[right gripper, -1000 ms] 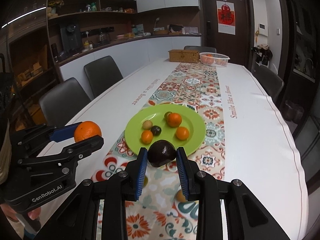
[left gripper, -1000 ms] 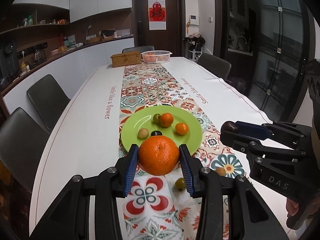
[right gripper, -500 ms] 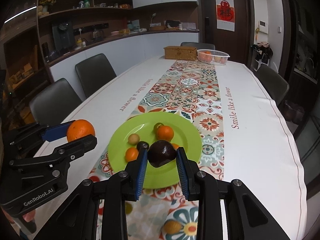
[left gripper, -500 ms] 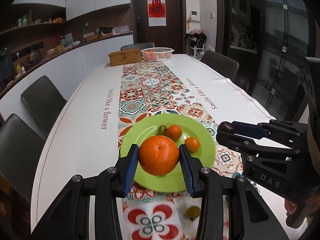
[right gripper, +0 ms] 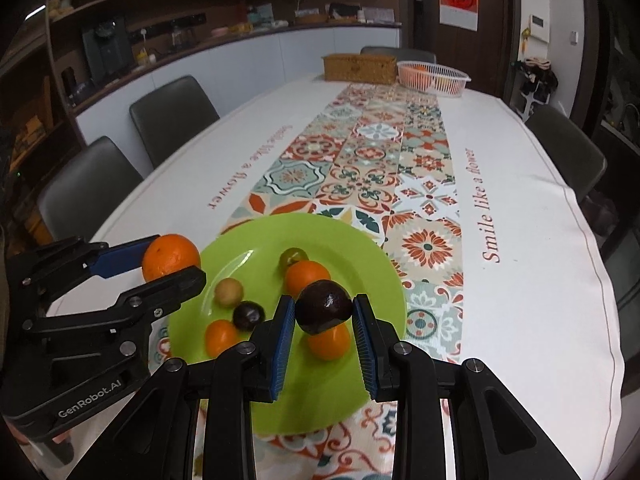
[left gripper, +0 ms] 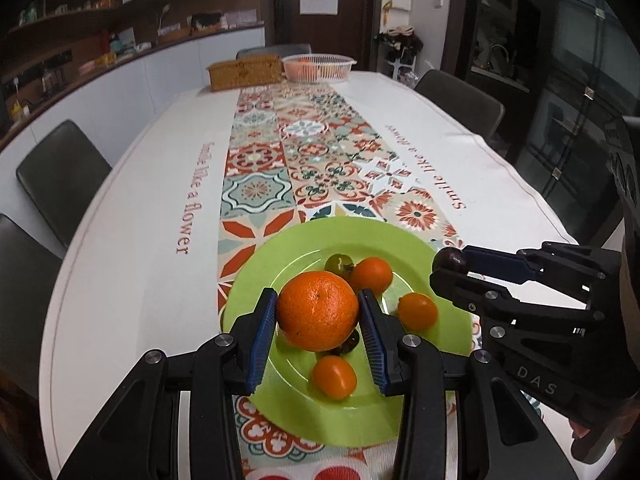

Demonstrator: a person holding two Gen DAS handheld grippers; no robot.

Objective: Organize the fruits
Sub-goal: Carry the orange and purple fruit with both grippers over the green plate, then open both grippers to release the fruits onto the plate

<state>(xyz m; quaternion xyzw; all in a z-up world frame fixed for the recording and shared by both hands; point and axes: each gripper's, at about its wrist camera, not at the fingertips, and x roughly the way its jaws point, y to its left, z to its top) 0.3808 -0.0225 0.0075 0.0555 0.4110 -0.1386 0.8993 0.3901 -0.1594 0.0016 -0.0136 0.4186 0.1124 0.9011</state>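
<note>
My left gripper is shut on a big orange and holds it over the green plate. My right gripper is shut on a dark purple fruit over the same plate. On the plate lie small orange fruits, a green one, a tan one and a small dark one. In the right wrist view the left gripper with the orange is at the plate's left edge. In the left wrist view the right gripper with the dark fruit is at its right edge.
The plate sits on a patterned runner on a long white table. A wicker box and a white basket with fruit stand at the far end. Dark chairs line both sides.
Both grippers have moved forward with their fruits, from in front of the plate to over it. The loose fruits on the runner near me have dropped out of view.
</note>
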